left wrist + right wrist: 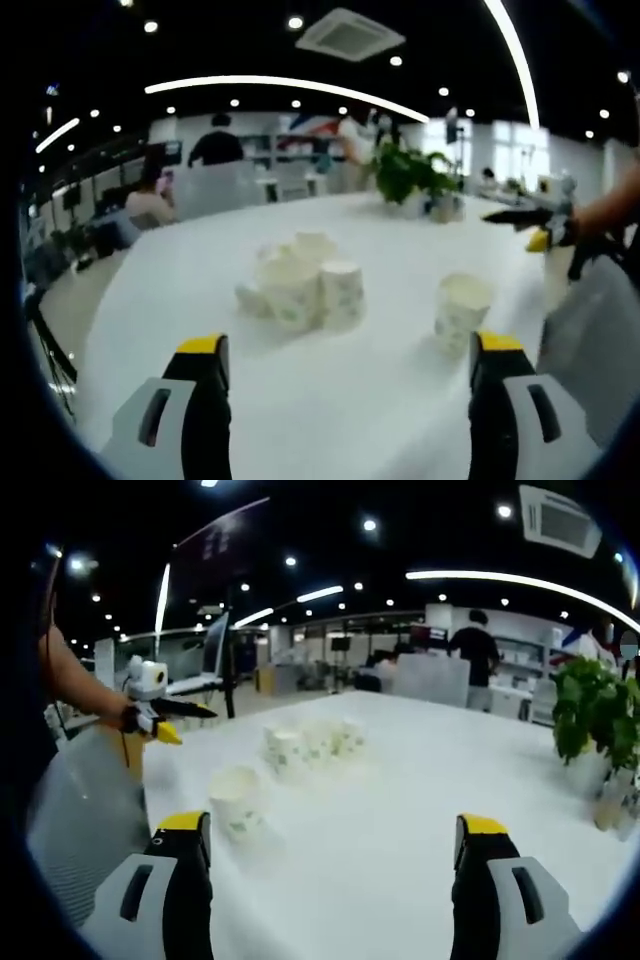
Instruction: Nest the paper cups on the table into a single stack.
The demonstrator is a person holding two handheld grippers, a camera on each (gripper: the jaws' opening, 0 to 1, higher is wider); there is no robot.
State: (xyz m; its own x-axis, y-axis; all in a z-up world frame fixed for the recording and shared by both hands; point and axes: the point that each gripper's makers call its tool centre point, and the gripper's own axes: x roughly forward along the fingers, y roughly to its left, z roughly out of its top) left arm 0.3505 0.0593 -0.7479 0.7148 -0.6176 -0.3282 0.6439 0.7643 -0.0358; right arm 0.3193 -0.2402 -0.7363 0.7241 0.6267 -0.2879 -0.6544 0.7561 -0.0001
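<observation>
Several white paper cups (300,285) with a faint green print stand bunched together mid-table; the same cluster (315,743) appears farther off in the right gripper view. One lone cup (462,310) stands upright apart from them, just beyond my left gripper's right jaw. That lone cup (237,800) is also close ahead of my right gripper's left jaw. My left gripper (350,360) is open and holds nothing, a short way before the cluster. My right gripper (333,840) is open too, over bare table. Each gripper shows at the other view's edge: right gripper (530,225), left gripper (155,715).
The white table (300,420) is large and round-edged. A potted green plant (410,175) stands at its far side, the same plant (595,715) on the right in the right gripper view. People and office desks are in the background.
</observation>
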